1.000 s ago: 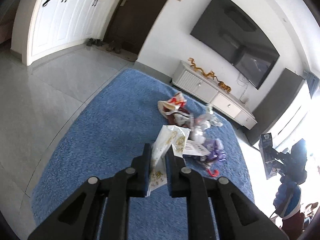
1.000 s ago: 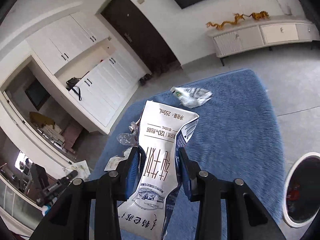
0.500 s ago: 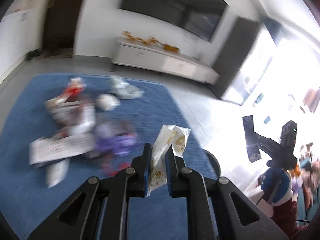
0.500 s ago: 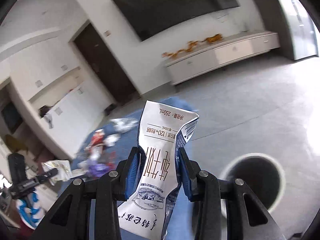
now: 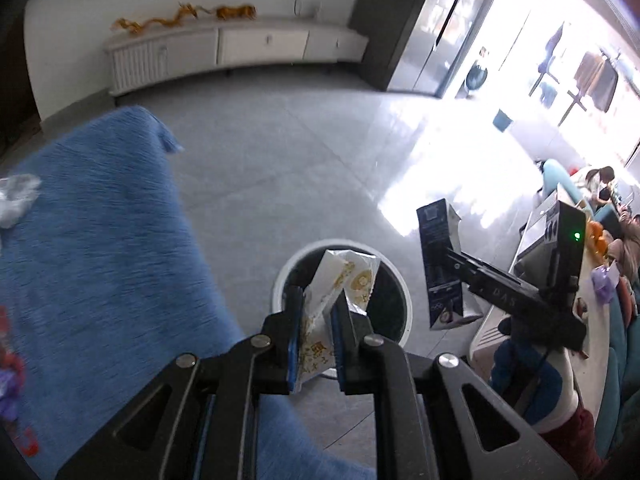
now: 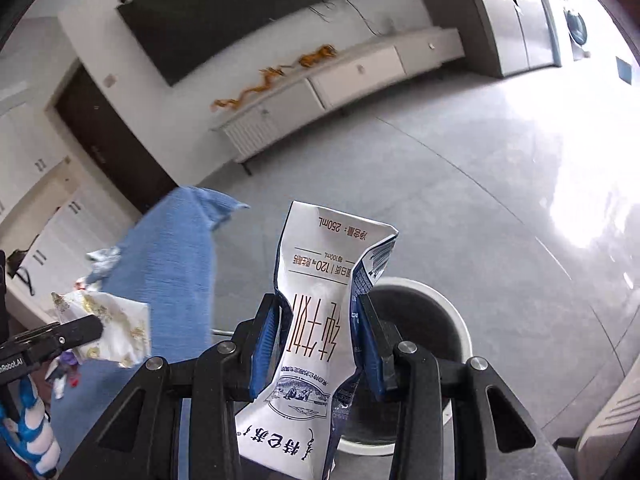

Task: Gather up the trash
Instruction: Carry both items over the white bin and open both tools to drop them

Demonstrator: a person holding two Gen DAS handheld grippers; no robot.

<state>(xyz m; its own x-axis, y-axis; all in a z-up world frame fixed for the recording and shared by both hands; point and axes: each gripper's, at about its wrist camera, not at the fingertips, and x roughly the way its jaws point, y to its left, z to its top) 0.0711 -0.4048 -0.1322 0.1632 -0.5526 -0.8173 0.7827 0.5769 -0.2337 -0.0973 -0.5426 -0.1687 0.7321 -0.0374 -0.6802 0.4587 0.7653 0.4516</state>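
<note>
My left gripper (image 5: 318,300) holds a white paper wrapper with gold print (image 5: 354,276) over the round white-rimmed trash bin (image 5: 407,304); its jaws are opening, and the wrapper still sits between the pads. My right gripper (image 6: 318,304) is shut on a crushed white and blue milk carton (image 6: 332,264), just before the same bin (image 6: 450,308). In the left wrist view the carton (image 5: 438,236) hangs right of the bin. In the right wrist view the wrapper (image 6: 116,328) shows at the left.
A blue rug (image 5: 100,240) lies left of the bin, with loose trash (image 5: 16,200) on it. A white TV cabinet (image 5: 224,48) lines the far wall. White furniture (image 5: 496,328) stands close to the bin's right. Grey tile floor (image 6: 460,184) stretches beyond.
Both grippers swung away from the rug and the trash pile to the bin, each still carrying its item. The bin has come in under the fingers in both views.
</note>
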